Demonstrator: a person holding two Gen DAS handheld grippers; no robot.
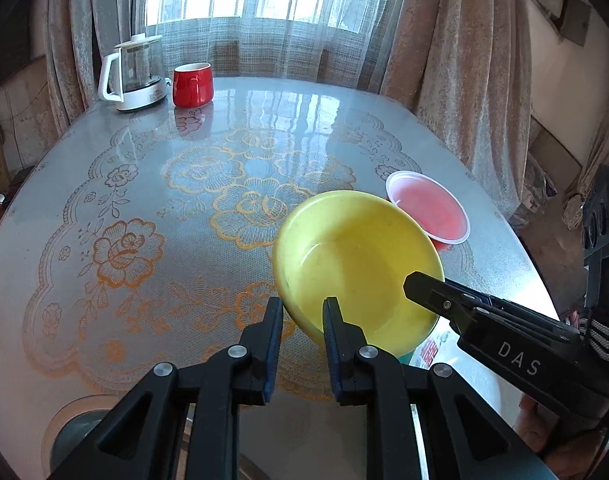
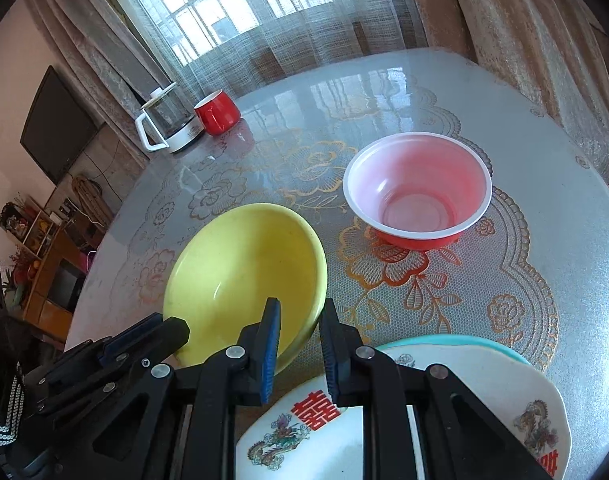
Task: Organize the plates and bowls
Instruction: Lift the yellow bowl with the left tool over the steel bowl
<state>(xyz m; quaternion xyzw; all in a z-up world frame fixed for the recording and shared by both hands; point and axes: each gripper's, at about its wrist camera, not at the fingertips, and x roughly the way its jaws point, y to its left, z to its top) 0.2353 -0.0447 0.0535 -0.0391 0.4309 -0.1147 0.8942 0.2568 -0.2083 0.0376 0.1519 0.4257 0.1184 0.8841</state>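
Both grippers clamped on the same yellow bowl [image 1: 356, 256], one each side of rim.

L gripper [image 1: 303, 308]: jaws nearly together, pinching near rim of bowl, one blue pad outside the wall, other inside. Bowl tilted, mouth facing the camera, looks lifted off table [image 1: 144, 200] – underside not touching anything I can see.

R gripper [image 2: 300, 312]: same story, jaws narrow, closed over bowl's rim at its lower right edge; left pad inside the bowl, right pad outside. In L wrist view the R gripper comes in from the right, tip on bowl's right rim, "DAS" printed on its body.

Red bowl [image 2: 418, 188], white rim, pinkish inside, sits upright on table beyond the yellow one, near but apart. Empty.

Near edge of table, under R gripper: white plate [image 2: 464, 400] w/ red characters and dragon motifs, lying on a teal plate [image 2: 500, 346], only the teal rim showing. Yellow bowl's lower edge just beside/over these; contact unclear.

Far left of table: glass kettle [image 1: 134, 76] w/ white handle and base, red mug [image 1: 192, 85] just beside it. Well apart from the bowls.

Table covered w/ glossy cloth, floral print in orange and grey. Curtains [image 1: 444, 60] and window behind. Striped sleeve [image 1: 604, 340] visible at R gripper.
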